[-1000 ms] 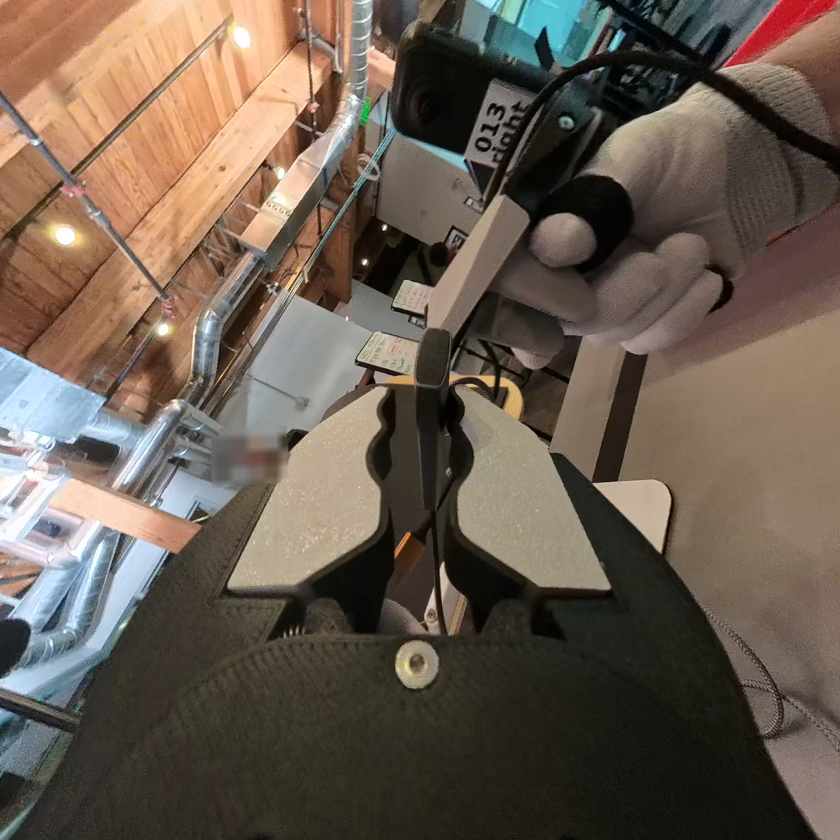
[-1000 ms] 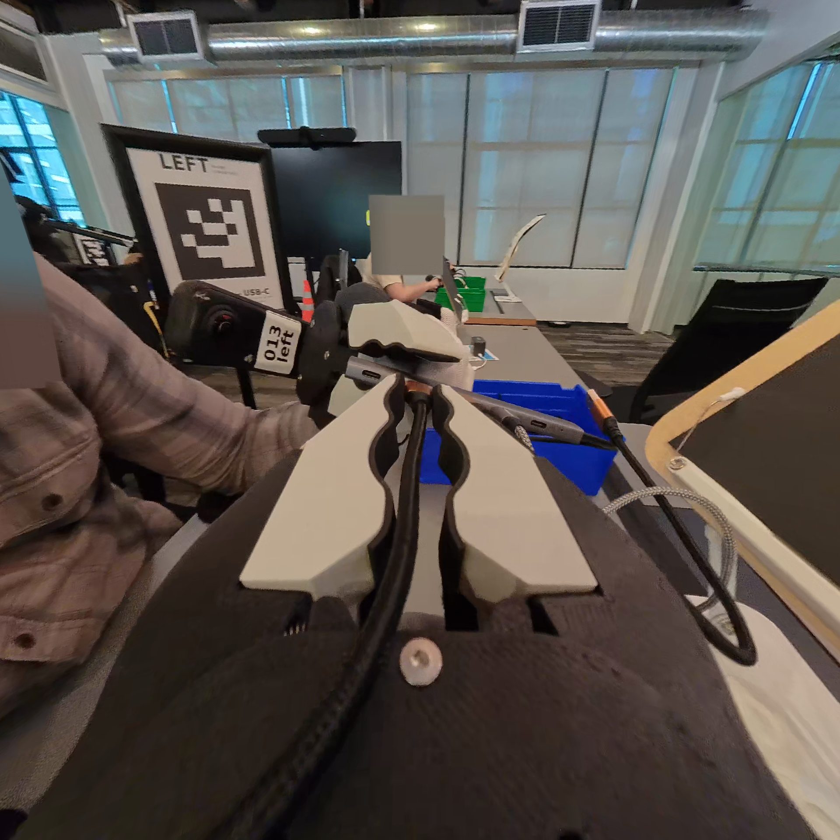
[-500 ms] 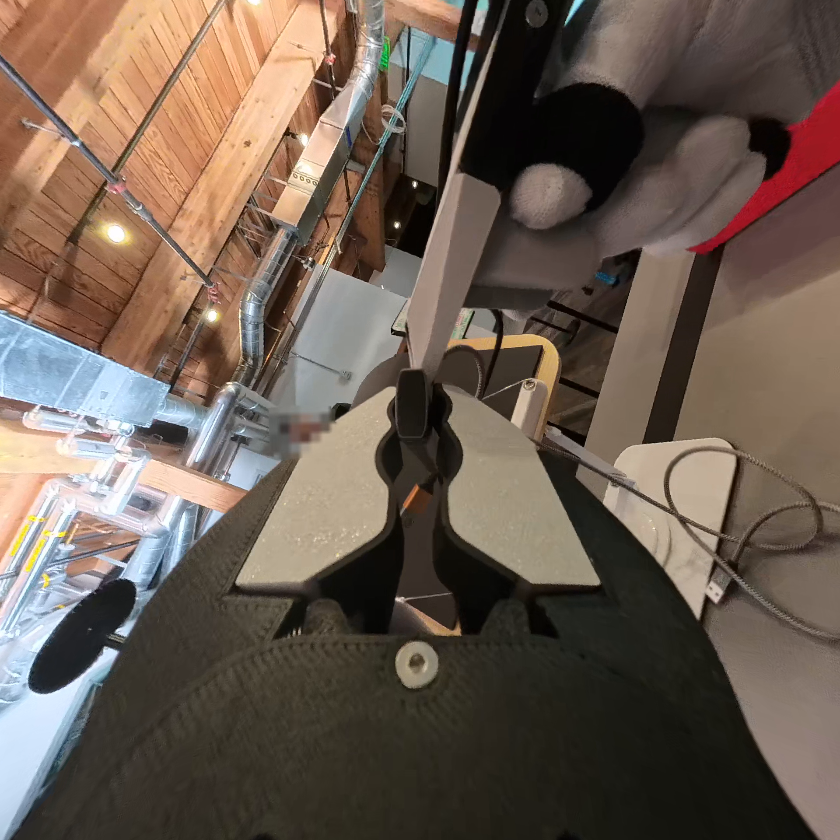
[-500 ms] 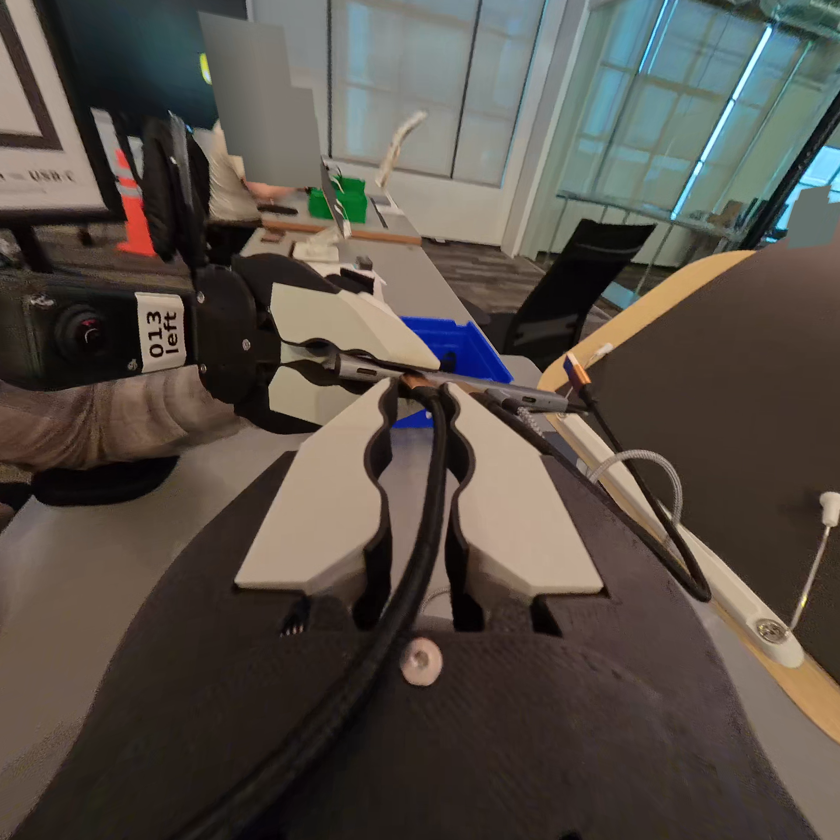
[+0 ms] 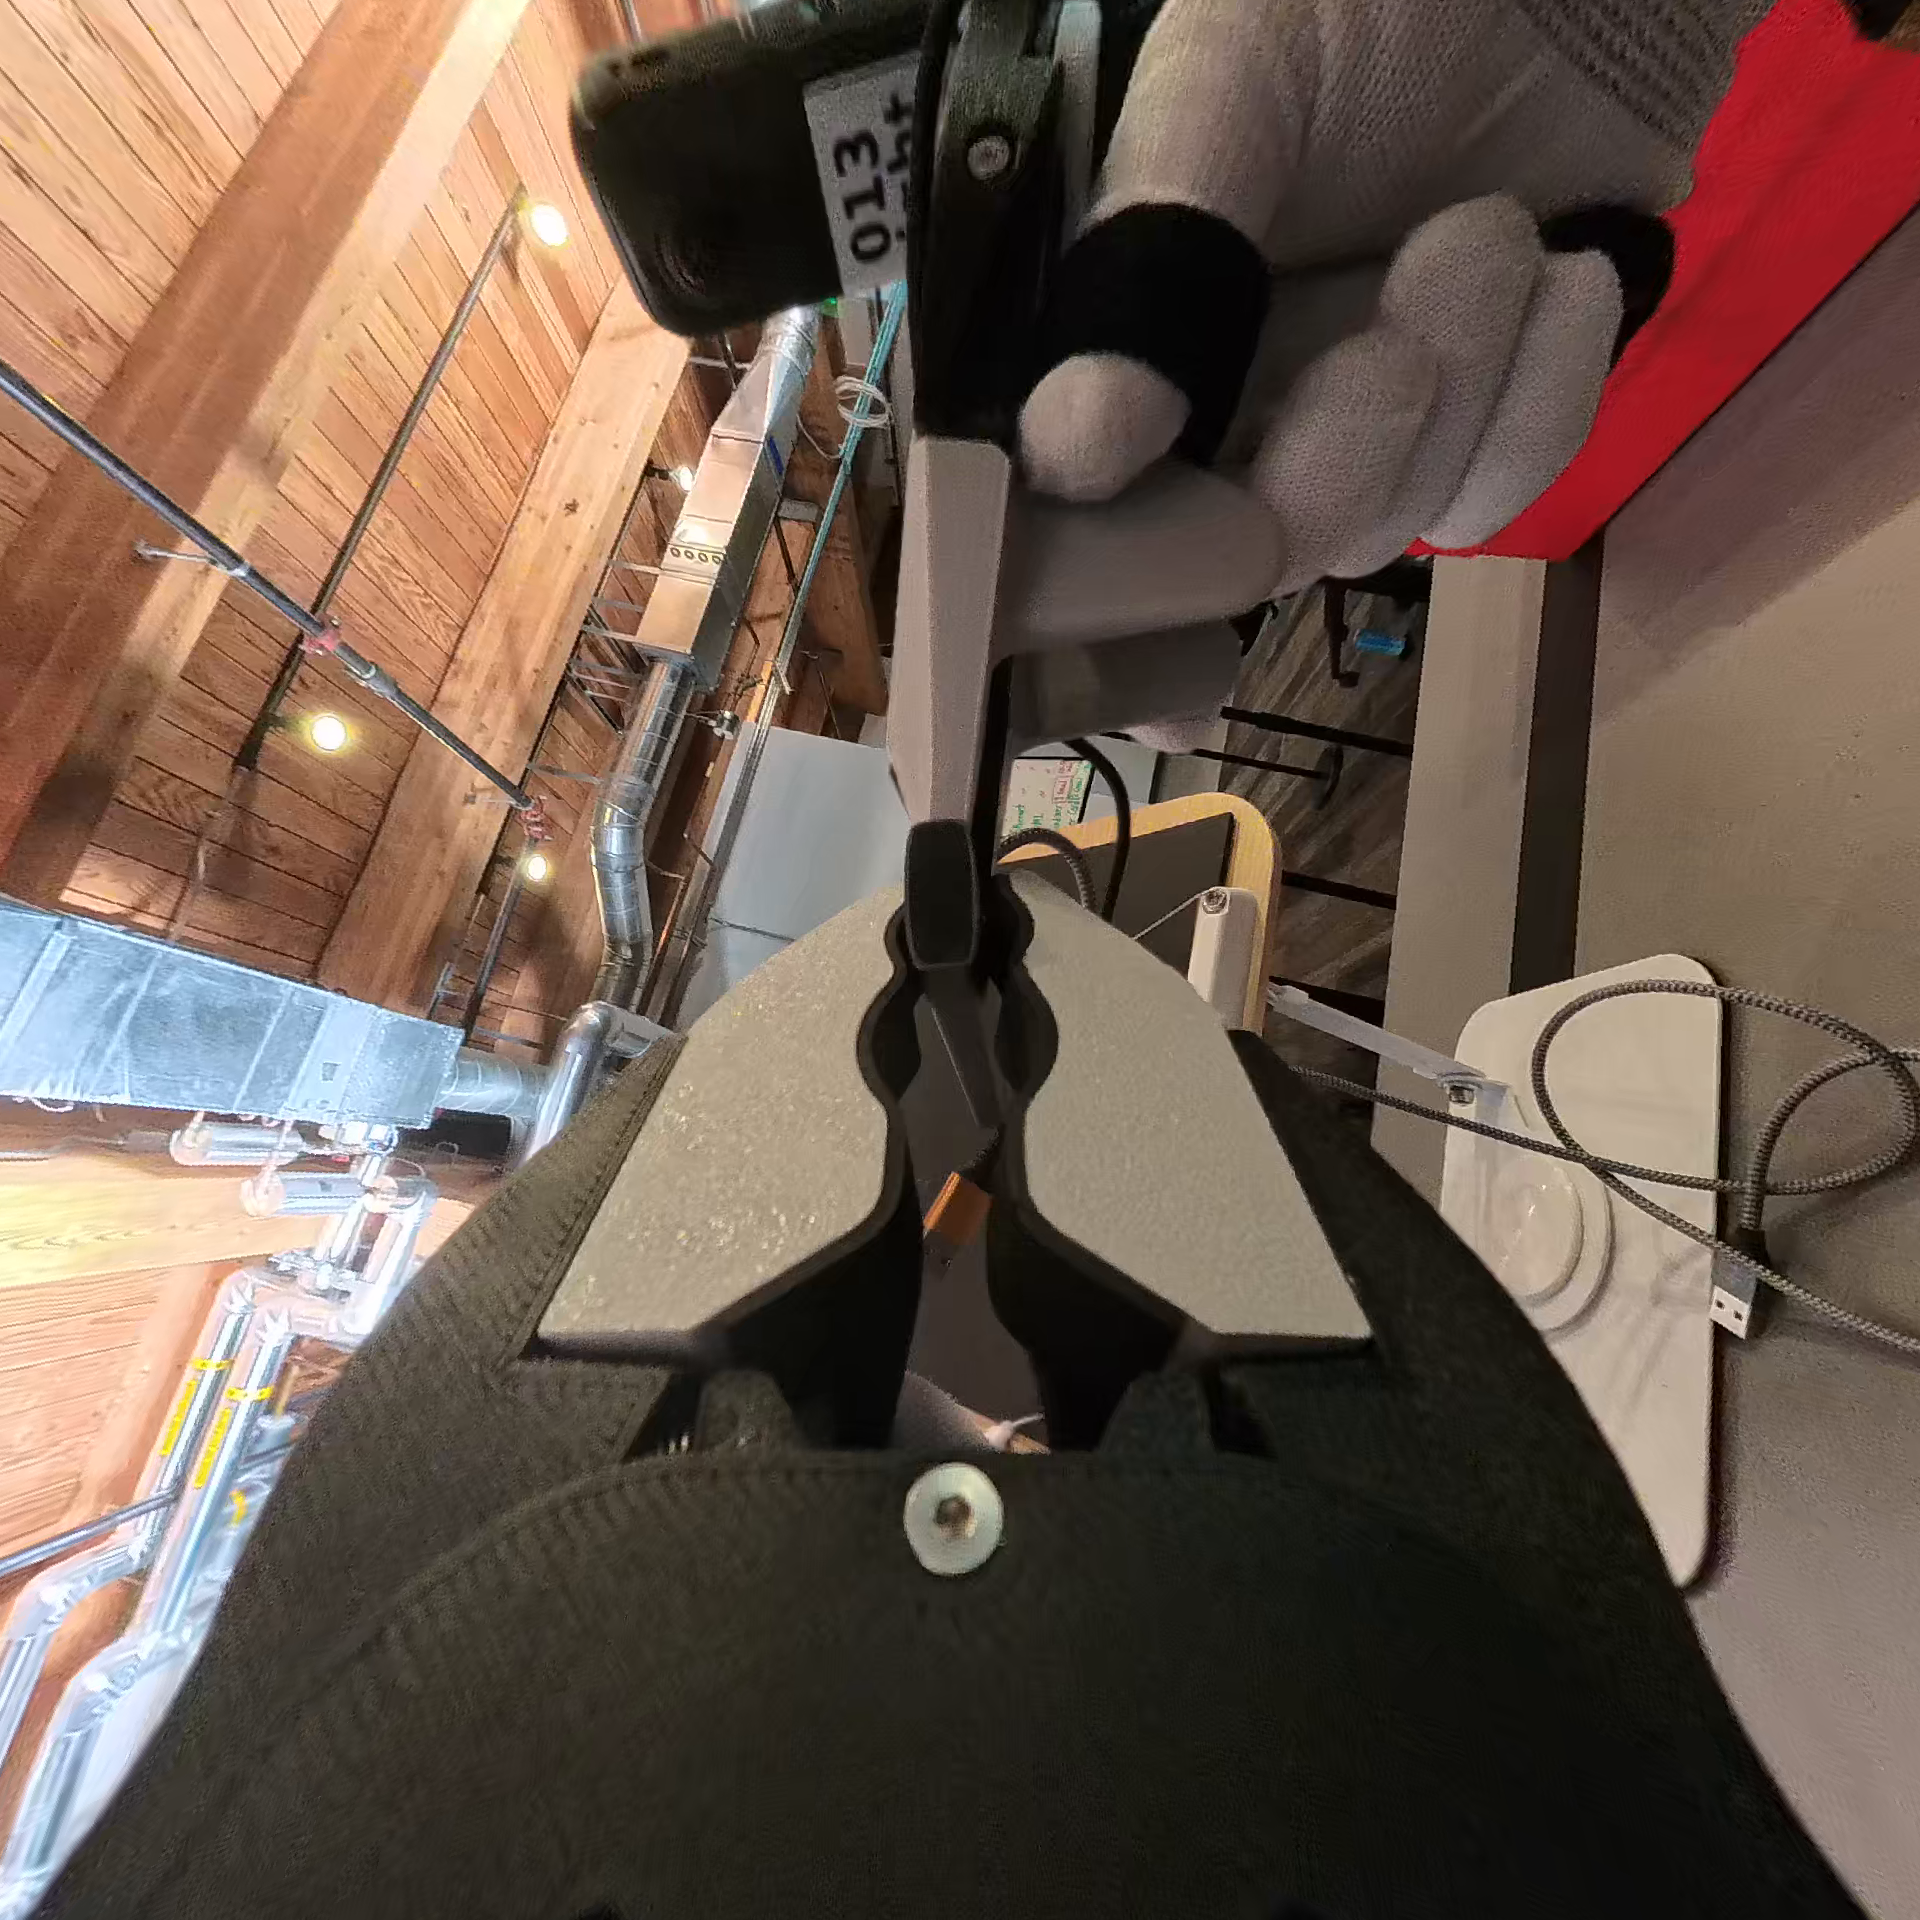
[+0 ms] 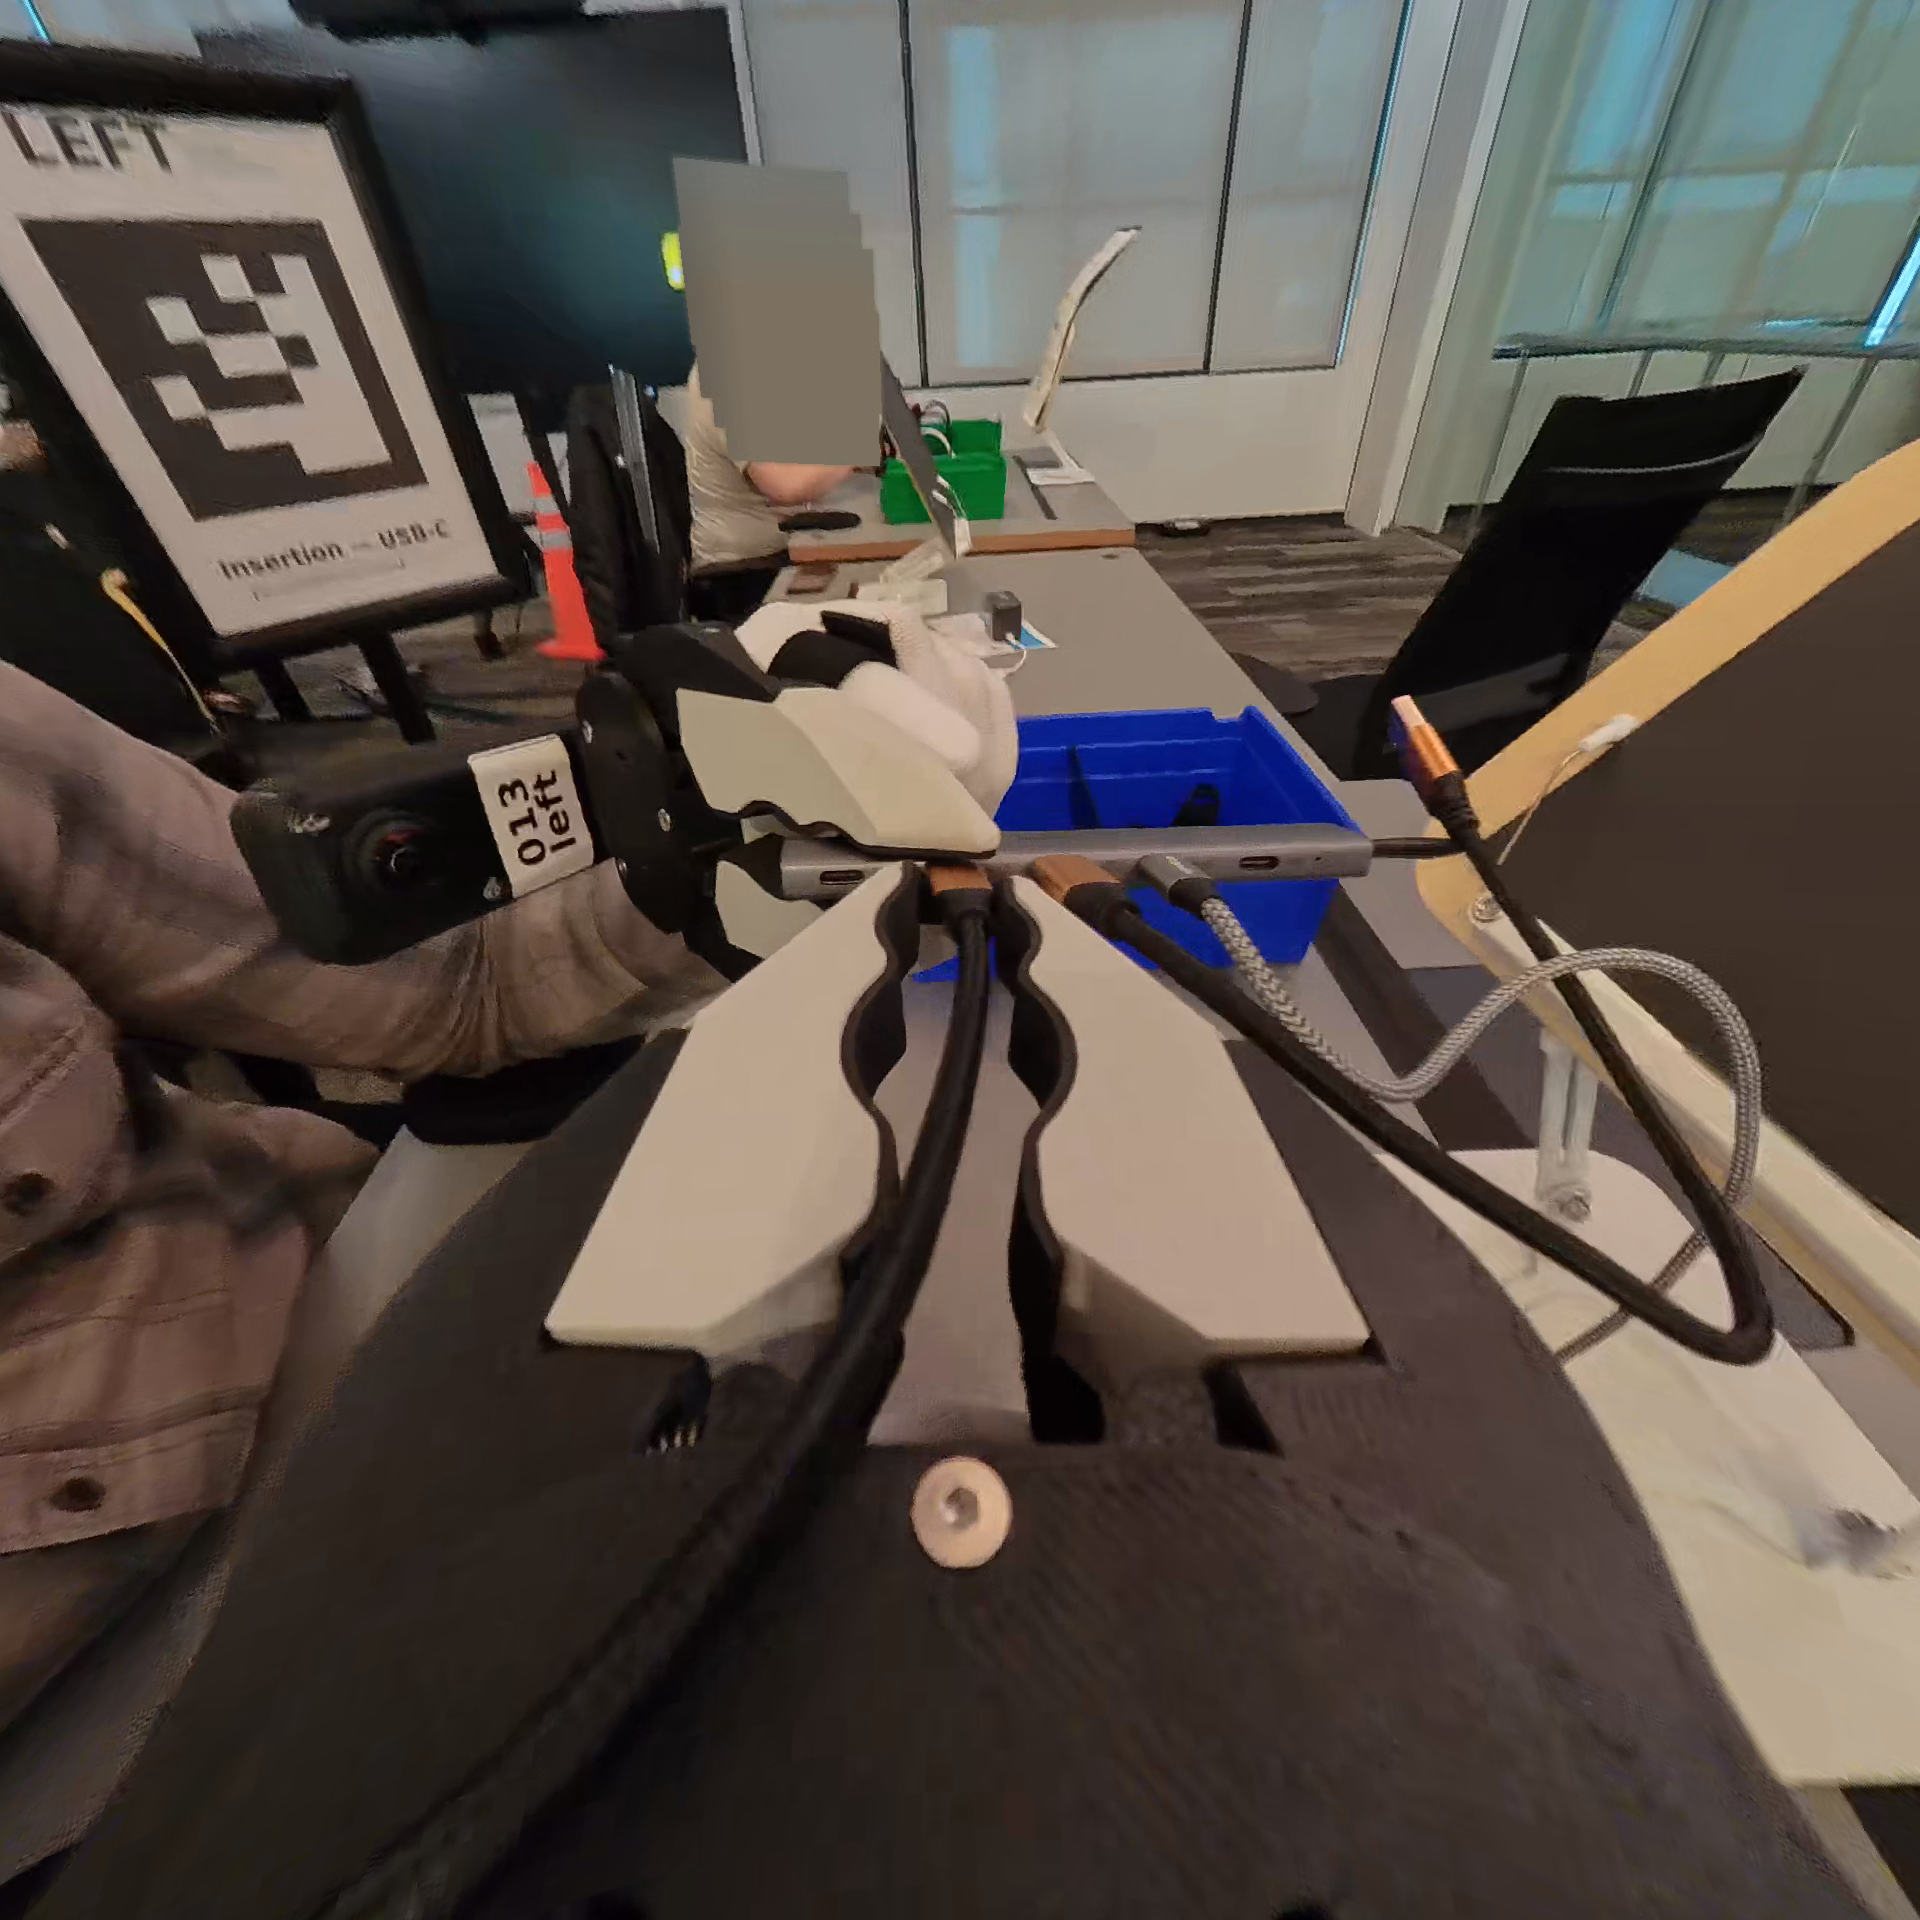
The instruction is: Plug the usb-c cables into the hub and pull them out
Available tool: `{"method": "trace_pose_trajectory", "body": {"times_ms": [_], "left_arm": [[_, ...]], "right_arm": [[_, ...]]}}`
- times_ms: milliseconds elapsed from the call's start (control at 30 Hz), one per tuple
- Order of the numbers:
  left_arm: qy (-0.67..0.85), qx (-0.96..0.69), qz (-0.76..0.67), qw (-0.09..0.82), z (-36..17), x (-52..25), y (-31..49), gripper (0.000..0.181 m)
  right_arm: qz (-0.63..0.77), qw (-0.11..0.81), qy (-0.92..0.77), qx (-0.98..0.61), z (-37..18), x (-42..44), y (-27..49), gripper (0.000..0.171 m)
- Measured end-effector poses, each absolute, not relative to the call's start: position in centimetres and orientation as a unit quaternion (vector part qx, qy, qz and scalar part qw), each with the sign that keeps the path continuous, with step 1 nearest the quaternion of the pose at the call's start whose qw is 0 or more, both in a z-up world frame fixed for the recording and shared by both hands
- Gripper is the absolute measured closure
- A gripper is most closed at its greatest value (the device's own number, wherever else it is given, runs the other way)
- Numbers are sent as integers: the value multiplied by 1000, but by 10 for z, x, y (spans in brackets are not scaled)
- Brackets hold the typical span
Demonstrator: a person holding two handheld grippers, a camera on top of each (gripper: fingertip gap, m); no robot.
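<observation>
The left wrist view sits just behind its own fingers (image 5: 769, 1132), rolled sideways, so the wooden ceiling (image 5: 260, 364) fills its left and the tabletop (image 5: 1787, 810) its right; it faces the right gripper (image 5: 951, 769) at close range. The right wrist view, level, looks along its fingers (image 6: 1184, 1153) across the tabletop (image 6: 1101, 613) toward far windows (image 6: 1122, 187). Both views share the hub (image 6: 1226, 847) (image 5: 940, 914), held between them, and each shows the other gripper (image 6: 821, 764).

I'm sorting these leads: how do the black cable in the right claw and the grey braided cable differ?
The black cable has a copper plug and sits pinched in the right claw; the grey braided cable has a grey plug and hangs free, ungripped. Both meet the hub on the same long side.
</observation>
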State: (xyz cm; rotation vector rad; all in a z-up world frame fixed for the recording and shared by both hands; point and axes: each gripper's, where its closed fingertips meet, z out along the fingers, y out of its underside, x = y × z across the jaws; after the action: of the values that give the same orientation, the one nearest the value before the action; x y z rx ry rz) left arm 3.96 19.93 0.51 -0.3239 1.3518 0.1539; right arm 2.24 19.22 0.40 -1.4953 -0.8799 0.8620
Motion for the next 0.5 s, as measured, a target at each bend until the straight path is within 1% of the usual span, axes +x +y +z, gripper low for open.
{"method": "trace_pose_trajectory", "body": {"times_ms": [100,367,500], "left_arm": [[623,-150,67,765,6,39,199,170],[595,-186,44,781,17,35,209,170],[572,-238,39,784,25,32,222,156]], "right_arm": [[392,567,-376,-619,5,21,191,162],[323,616,-380,-610,15,18,200,161],[241,644,-368,-626,17,21,213,162]]}}
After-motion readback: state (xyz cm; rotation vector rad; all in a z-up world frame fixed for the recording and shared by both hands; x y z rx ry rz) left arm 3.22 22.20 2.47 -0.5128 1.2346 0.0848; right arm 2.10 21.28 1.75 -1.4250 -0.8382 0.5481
